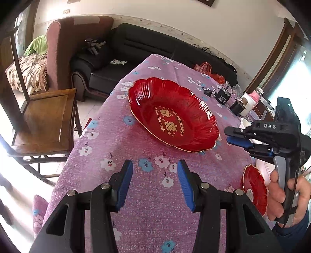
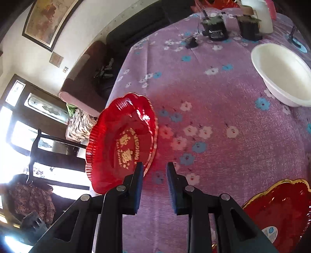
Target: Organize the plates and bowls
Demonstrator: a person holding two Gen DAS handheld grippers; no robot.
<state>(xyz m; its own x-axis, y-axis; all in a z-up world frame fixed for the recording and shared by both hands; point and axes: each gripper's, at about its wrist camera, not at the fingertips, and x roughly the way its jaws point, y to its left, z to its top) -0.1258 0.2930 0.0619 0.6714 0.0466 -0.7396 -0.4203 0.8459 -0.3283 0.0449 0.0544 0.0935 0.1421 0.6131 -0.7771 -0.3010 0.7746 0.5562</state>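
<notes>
A large red scalloped plate (image 1: 171,114) with gold lettering lies on the purple flowered tablecloth (image 1: 120,148). My left gripper (image 1: 155,169) hovers over the cloth short of it, open, with nothing between its blue pads. A hand holds my right gripper (image 1: 227,135) just off the plate's right rim. In the right wrist view that large red plate (image 2: 120,144) sits left of the right gripper (image 2: 155,167), whose jaws stand a little apart on bare cloth. A smaller red plate (image 1: 252,188) with a gold rim (image 2: 278,210) lies near the hand. A white bowl (image 2: 281,75) stands further back.
Black adapters (image 1: 223,97), a dark jar (image 2: 248,27) and a white bottle (image 2: 264,15) crowd the table's far end. A wooden chair (image 1: 44,120) stands left of the table edge, with a black sofa (image 1: 136,50) beyond it.
</notes>
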